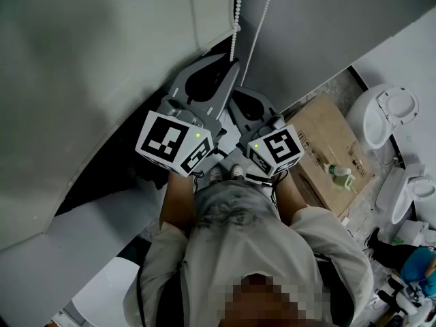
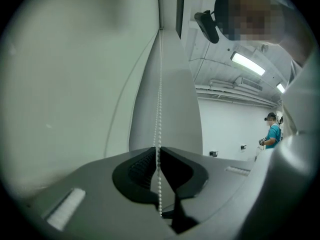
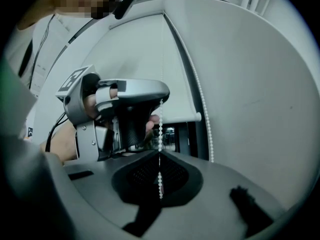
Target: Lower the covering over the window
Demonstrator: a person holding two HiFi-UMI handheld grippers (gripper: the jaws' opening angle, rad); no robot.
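White plastic beads make up the bead chain [image 1: 236,19] that hangs beside a pale roller blind [image 3: 140,59], and both claws are closed on the same strand of it. In the left gripper view, the left claw [image 2: 159,150] has its two dark jaw tips drawn in against the chain, which runs straight up from between them. In the right gripper view, the right claw [image 3: 160,153] has its jaws pinched fully together on the chain, with a short run of beads dangling below the tips. That view also shows the left claw gripping higher up the strand, directly above the right one, with fingers [image 3: 150,126] curled round its handle. The other strand [image 3: 202,104] of the loop hangs free just to the right. It passes the end of the blind's bottom rail [image 3: 185,116], which sits partway down the window with a dark opening below it. In the head view, both claws point away from the person, and their marker cubes [image 1: 170,142] sit side by side near the body. A cardboard box [image 1: 320,125] with a green bottle [image 1: 338,174] on it stands on the floor to the right.
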